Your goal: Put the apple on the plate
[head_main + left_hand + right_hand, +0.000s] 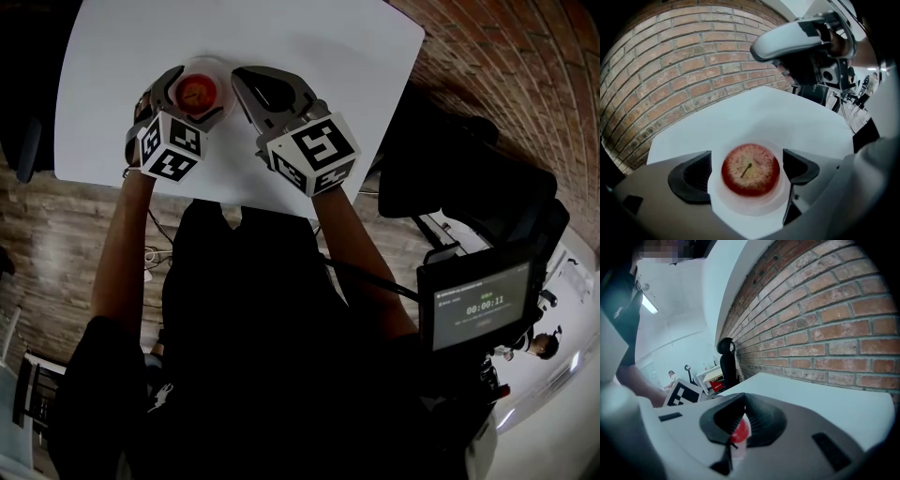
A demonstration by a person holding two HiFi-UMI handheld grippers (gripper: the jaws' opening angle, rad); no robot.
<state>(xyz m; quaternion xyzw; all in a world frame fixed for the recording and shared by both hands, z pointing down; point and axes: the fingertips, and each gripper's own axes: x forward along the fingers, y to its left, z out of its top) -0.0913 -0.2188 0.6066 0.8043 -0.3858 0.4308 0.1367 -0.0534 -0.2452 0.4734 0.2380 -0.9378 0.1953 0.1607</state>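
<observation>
A white table (103, 103) stands beside a brick wall (670, 65). A black chair (725, 365) sits by that wall. A lit screen (480, 305) is well apart from the table.

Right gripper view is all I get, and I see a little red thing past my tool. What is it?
Observer: An apple, stem up, seen from the left gripper view.
Operator: Is it on the table?
Observer: It sits on a small white plate, which rests on the white table.
Operator: Is anyone holding it?
Observer: No. The left tool has its jaws wide apart, one on each side, not touching it.
</observation>
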